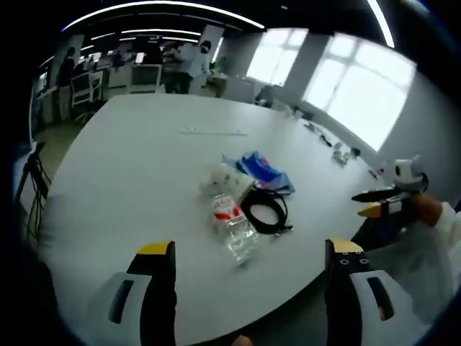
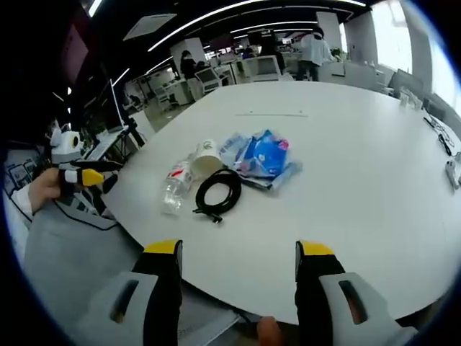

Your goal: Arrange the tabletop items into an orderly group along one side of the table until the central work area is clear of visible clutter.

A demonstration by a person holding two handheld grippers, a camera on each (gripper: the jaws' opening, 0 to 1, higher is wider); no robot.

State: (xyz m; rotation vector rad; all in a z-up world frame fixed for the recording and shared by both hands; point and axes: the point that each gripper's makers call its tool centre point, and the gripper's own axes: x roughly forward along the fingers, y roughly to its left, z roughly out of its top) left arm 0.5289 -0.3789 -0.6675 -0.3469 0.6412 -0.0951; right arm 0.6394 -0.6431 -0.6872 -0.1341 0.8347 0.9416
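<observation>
Your clutter sits in one small cluster near the middle of both views: a clear plastic bottle (image 1: 232, 225) with a red label lies on its side on the white table (image 1: 137, 166), and in the right gripper view that bottle (image 2: 175, 186) is at the left end of the group. Touching its upper end is a paper cup (image 1: 225, 177), tipped over, with its open mouth facing you in the right gripper view (image 2: 207, 160). Just right of the bottle in the left gripper view lies a coiled black cable (image 1: 265, 210); in the right gripper view the cable (image 2: 218, 192) lies below the cup. Above the cable rests a blue and white plastic bag (image 1: 261, 170), seen crumpled at the right end of the cluster in the right gripper view (image 2: 261, 158). Your left gripper (image 1: 251, 258) has its yellow-tipped jaws apart with nothing between them, low in the frame and well short of the bottle. Your right gripper (image 2: 238, 254) is likewise spread wide and empty, at the table's near edge. At the upper left of the left gripper view, desks and chairs (image 1: 86, 86) stand beyond the table, with bright windows (image 1: 360, 94) at the upper right.
</observation>
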